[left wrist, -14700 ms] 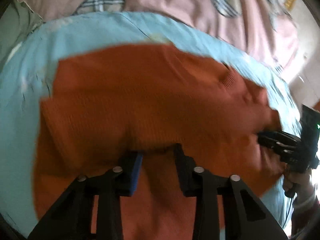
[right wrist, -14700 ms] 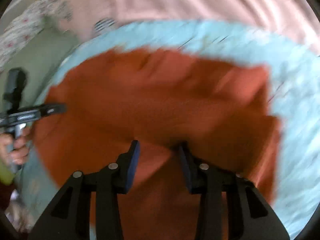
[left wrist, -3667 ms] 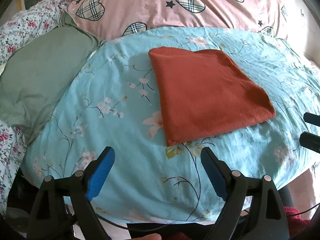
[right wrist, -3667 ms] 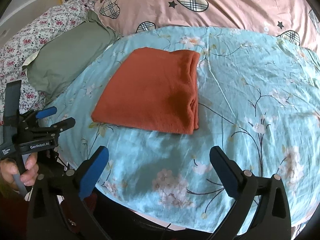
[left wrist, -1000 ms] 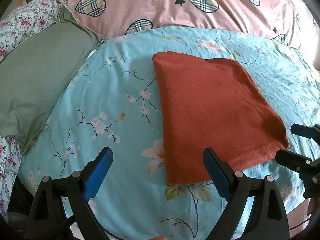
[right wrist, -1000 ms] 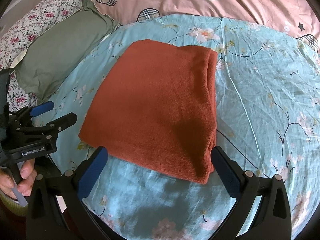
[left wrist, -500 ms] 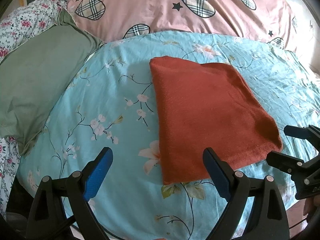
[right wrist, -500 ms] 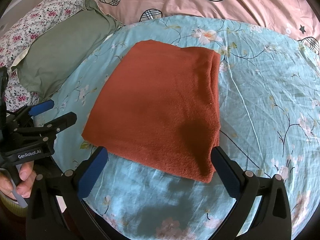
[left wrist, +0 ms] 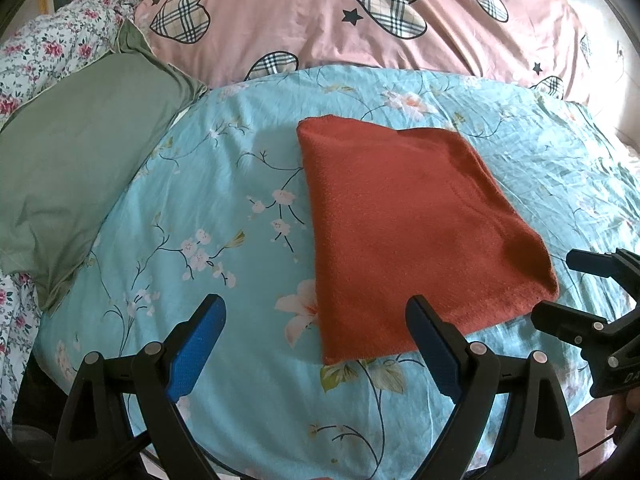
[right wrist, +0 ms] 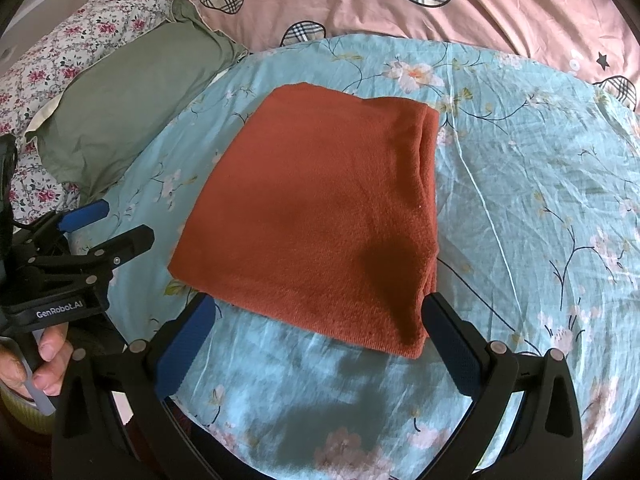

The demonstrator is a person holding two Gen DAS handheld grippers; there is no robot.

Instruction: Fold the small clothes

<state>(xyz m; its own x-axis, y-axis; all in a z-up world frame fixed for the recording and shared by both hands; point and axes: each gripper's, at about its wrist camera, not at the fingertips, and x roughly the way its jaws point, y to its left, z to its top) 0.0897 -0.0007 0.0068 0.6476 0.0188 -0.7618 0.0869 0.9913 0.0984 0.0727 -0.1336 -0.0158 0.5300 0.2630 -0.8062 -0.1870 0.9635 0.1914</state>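
Rust-orange garment point(left wrist: 404, 224); light-blue floral sheet point(left wrist: 224, 184); pink quilt point(left wrist: 320, 20), plaid hearts, stars; plain green pillow point(left wrist: 76, 148)

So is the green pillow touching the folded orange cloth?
Apart. The right wrist view shows blue flowered sheet between the green pillow and the orange cloth.

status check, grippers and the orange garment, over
Left gripper open, empty. Right gripper open, empty, fingers either side of the near edge. Orange garment folded flat on blue floral sheet. Nothing in the way.
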